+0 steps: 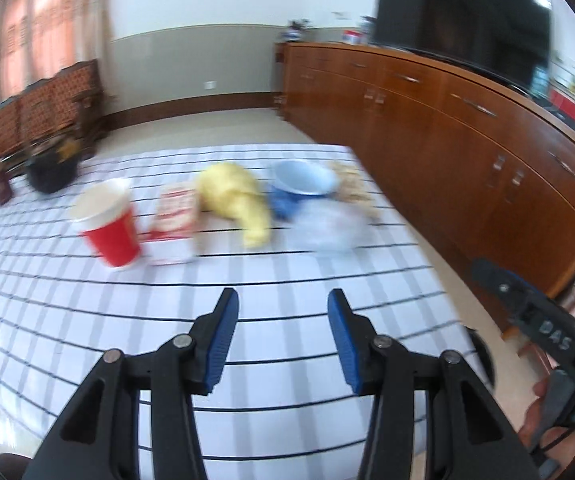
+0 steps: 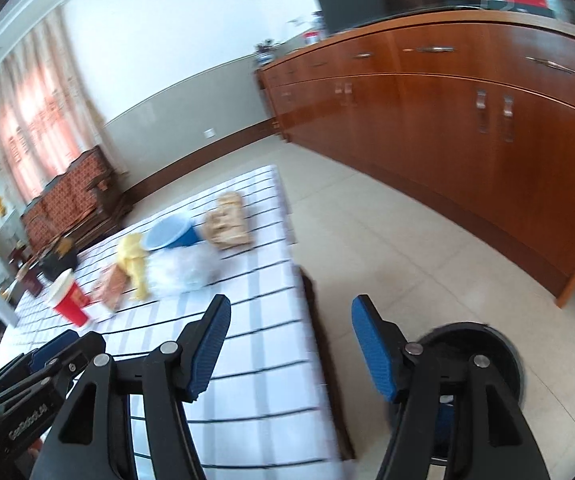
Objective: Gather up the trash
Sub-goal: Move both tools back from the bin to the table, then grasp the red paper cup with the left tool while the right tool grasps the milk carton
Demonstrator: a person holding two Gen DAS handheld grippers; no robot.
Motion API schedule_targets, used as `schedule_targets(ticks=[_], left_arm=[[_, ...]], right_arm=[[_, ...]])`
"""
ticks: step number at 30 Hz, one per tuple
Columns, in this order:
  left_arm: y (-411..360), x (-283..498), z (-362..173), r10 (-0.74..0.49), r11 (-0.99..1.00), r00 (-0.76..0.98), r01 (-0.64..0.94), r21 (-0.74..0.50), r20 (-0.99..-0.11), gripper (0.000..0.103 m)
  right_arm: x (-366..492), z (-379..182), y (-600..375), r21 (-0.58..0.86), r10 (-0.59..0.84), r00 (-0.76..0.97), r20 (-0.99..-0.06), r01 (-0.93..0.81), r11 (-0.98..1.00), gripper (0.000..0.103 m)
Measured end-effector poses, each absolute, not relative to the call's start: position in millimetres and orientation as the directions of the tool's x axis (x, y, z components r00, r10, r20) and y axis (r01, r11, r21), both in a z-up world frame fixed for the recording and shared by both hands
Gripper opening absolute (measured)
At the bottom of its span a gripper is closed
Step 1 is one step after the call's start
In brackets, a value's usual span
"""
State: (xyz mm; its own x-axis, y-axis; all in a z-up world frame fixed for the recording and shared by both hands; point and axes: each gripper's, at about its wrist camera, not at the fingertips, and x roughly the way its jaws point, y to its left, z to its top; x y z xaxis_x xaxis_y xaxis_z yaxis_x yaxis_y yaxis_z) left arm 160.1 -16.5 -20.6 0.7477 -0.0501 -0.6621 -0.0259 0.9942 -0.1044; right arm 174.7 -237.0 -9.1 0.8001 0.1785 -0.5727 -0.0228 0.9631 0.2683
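Both grippers hang over the near part of a table covered with a white cloth lined in black, and neither has anything in it. The left gripper stands partly open with bare cloth between its blue pads; the right gripper stands wider, its jaws empty, out past the table's right edge above the tiled floor. Just below it sits a round black bin, which looks like the place where the trash goes. The trash lies in a row well ahead of both grippers, across the far half of the table: a red paper cup standing upright, a red-and-white carton beside it, a crumpled yellow wrapper, a blue cup tipped on its side, a clear plastic bag in front of it, and a tan crumpled packet nearest the far right corner. This reads as the interval between one drop and the next pickup. The next move calls for choosing one piece, reaching forward to it, straddling it with open jaws, and closing gently, since the cups and bag will crush or slip.
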Motion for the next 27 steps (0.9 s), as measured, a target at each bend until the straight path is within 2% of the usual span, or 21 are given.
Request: schedule_targets(ticks=[11,27], left_arm=[[80.0,169.3,-37.5,0.091,0.972,0.735,-0.213,-0.102,-0.672,0.048],[106.3,208.8,-52.3,0.049,0.973,0.734,-0.187,-0.133,-0.677,0.048]], right_arm=[[202.6,-14.8,-126.5,0.235,0.309,0.736,-0.602,-0.207,0.95,0.065],[250.2,-23.2,-41.2,0.219,0.356,0.689,-0.631,-0.282,0.934,0.065]])
